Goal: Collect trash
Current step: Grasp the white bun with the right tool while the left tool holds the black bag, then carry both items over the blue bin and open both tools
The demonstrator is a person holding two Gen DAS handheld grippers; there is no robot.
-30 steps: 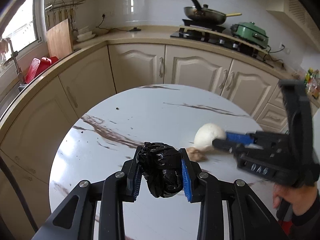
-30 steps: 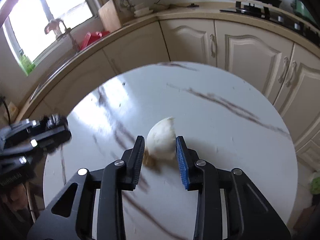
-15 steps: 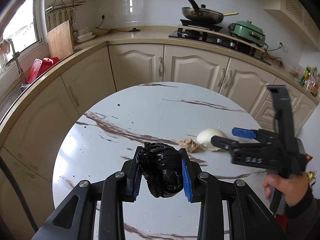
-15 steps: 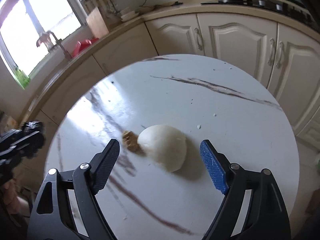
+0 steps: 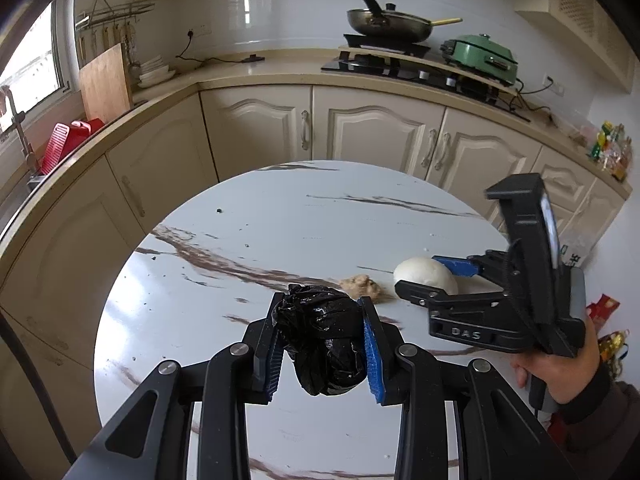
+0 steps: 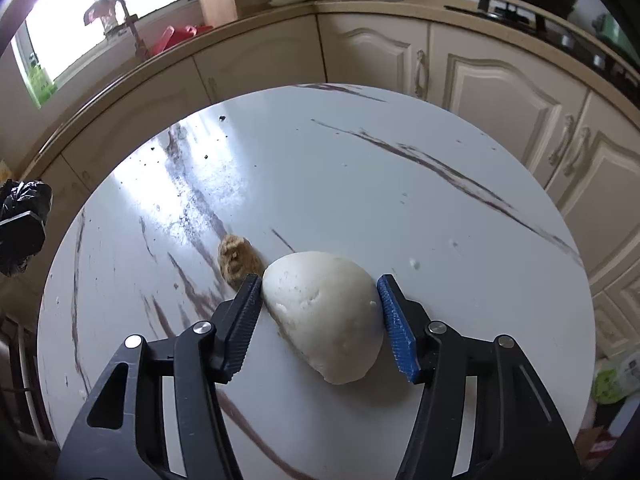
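Observation:
My left gripper (image 5: 322, 342) is shut on a crumpled black plastic bag (image 5: 322, 336) and holds it above the round marble table (image 5: 248, 248). A white bun-like lump (image 6: 326, 312) lies on the table with a small brown crumbly piece (image 6: 236, 258) just left of it. My right gripper (image 6: 320, 316) is open, its fingers straddling the white lump on both sides, close to it. In the left wrist view the right gripper (image 5: 440, 280) sits at the white lump (image 5: 424, 276), with the brown piece (image 5: 362, 286) beside it. The bag also shows at the left edge of the right wrist view (image 6: 22, 220).
Cream kitchen cabinets (image 5: 360, 128) curve behind the table. The counter holds a stove with a pan (image 5: 388, 24) and a green electric pot (image 5: 480, 54). A red rack (image 5: 68, 140) stands by the sink. Small dark crumbs (image 6: 206, 156) dot the table's far left.
The right gripper opened wide, then moved forward so that its fingers now flank the white lump and stand closer together. The left gripper still holds the black bag, drawn slightly back.

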